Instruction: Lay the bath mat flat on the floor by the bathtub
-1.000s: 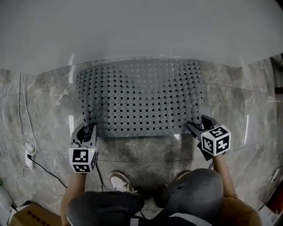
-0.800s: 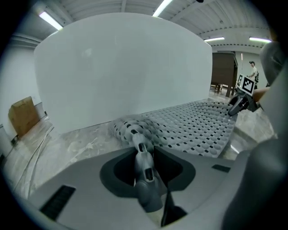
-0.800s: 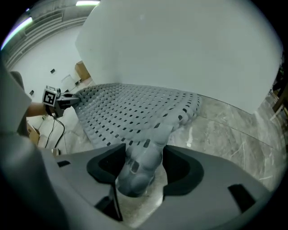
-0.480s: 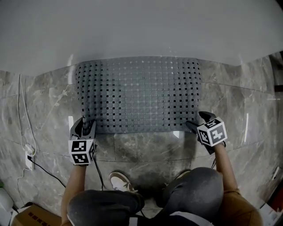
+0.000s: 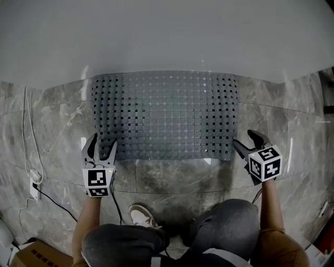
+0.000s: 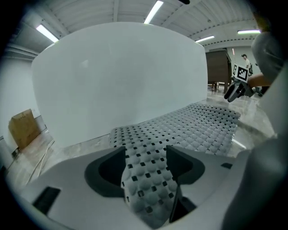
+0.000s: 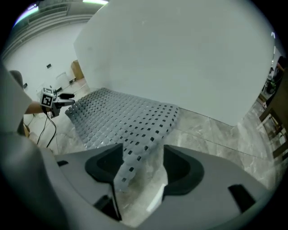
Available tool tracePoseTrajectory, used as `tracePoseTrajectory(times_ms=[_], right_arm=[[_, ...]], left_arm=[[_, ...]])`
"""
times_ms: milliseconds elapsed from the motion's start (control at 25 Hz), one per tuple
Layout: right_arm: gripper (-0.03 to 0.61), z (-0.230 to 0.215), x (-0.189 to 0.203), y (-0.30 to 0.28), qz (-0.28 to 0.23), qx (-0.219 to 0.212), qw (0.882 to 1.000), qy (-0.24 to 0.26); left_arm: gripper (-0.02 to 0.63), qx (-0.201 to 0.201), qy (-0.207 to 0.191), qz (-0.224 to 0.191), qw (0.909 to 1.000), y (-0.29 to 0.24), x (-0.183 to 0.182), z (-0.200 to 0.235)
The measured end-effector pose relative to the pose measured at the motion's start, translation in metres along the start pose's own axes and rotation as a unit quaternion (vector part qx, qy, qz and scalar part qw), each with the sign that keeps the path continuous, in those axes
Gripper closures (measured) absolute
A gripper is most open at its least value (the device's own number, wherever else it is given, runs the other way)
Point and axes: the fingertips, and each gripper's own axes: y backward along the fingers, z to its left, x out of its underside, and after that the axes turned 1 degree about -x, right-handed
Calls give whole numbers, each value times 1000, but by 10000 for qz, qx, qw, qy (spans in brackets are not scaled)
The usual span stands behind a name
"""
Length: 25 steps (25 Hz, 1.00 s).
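Bath mat [image 5: 164, 114] spread mid-frame beside bathtub [image 5: 167, 36]. Left gripper [image 5: 103, 143], right gripper [image 5: 245, 141] — jaws just opening, lower corners loose between, ungripped; pulling back could snag, drag corner.

dim, flat overhead light; gripper views fisheye-warped w/ dark corners, ceiling strips [image 6: 155, 11] glaring.

head: steeply down | gripper views: low, facing tub [image 5: 156, 31] | shared: bath mat [image 5: 166, 114]

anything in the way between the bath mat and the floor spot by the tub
Nothing visible. The bath mat already lies spread on the marble floor, its far edge at the base of the bathtub.
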Motion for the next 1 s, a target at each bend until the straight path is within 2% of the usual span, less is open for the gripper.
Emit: tracePoseTrajectory(times_ms=[80, 120, 200, 240, 280, 360, 400, 560, 720, 880, 1000], right_arm=[[422, -4, -12, 0, -310, 79, 9991, -262], [480, -5, -18, -1, -429, 133, 9984, -336], [559, -4, -29, -6, -572, 228, 9977, -282], [574, -1, -34, -9, -626, 248, 9975, -192], [574, 2, -39, -12, -691, 243, 9973, -107], [574, 7, -50, -17, -867, 199, 9960, -25], [574, 9, -56, -20, -964, 183, 9952, -16], [574, 16, -83, -32, -1170, 173, 9928, 198], [574, 20, -104, -33, -1279, 177, 9905, 483], [575, 19, -139, -10, -1735, 301, 9843, 129], [575, 25, -170, 26, -2169, 561, 9745, -101]], left_arm=[[336, 16, -13, -45, 10000, -3, -6, -6], [350, 10, 7, -54, 10000, -5, -10, -6], [403, -46, 69, -21, 10000, -7, -16, -4], [466, -112, 107, 8, 9999, -8, -17, 0], [523, -192, 156, 30, 9997, -9, -19, 4], [596, -325, 252, 55, 9991, -12, -20, 12], [609, -374, 278, 69, 9989, -14, -19, 14], [610, -437, 285, 167, 9985, -23, -19, 14], [611, -342, 257, 105, 9990, -24, -34, 9], [611, -538, 357, -150, 9978, -18, -68, 22], [611, -445, 438, -458, 9970, -3, -109, 19]])
